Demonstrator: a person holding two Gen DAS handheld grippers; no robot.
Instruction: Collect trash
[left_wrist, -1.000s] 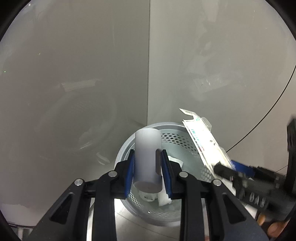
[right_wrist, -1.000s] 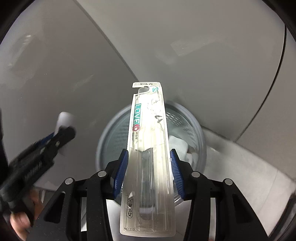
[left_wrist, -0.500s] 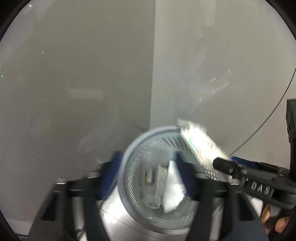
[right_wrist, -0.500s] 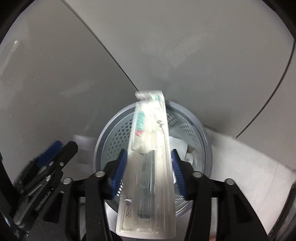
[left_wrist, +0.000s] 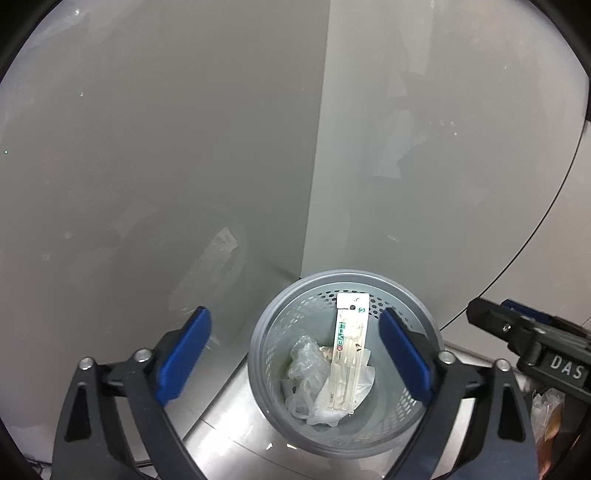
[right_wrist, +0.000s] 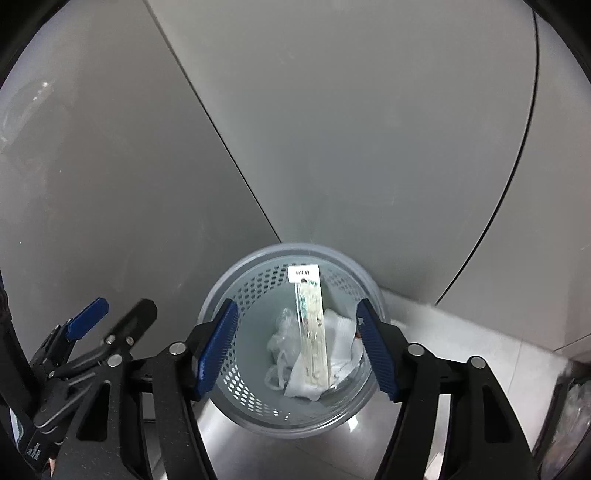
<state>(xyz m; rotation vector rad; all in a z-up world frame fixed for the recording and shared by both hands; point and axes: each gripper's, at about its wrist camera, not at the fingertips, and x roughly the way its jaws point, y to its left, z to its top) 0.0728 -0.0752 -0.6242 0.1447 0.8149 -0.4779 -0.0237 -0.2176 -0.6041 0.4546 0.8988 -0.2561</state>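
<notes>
We hold both claws, left claw (left_wrist: 293, 356) and right claw (right_wrist: 295, 349), spread and empty above the bin (left_wrist: 258, 332), toothbrush pack (left_wrist: 349, 354) and wrappers (left_wrist: 306, 365) already inside.

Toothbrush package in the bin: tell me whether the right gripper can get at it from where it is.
Probably yes. The right gripper hangs open over the bin, and the toothbrush package stands tilted against the far wall, topmost above the crumpled plastic. Nothing covers it, though the bin's walls leave little room.

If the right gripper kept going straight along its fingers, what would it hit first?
Probably the toothbrush package leaning upright in the grey mesh bin; the open right gripper points into its mouth. Depth is unclear.
</notes>
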